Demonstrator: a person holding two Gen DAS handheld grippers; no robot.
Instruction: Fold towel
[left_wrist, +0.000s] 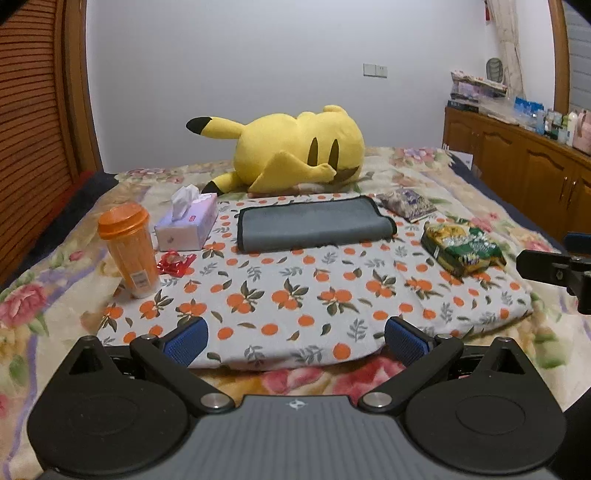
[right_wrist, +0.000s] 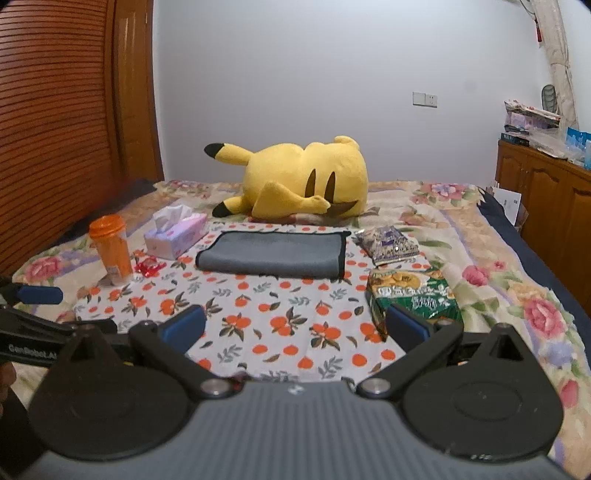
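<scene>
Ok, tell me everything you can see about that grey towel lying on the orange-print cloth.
The grey towel with dark stitched edging looks like soft microfibre. It lies flat, already folded over into a long rectangle, its fold rounded along the near side. It rests on the white cloth printed with oranges, in front of the yellow plush toy. Neither gripper touches it; both are open and well short of it.

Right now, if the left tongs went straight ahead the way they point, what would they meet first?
Judging by the left wrist view, the open left tongs would cross bare orange-print cloth and first meet the folded grey towel, near its front edge. Their height above the cloth is unclear.
</scene>
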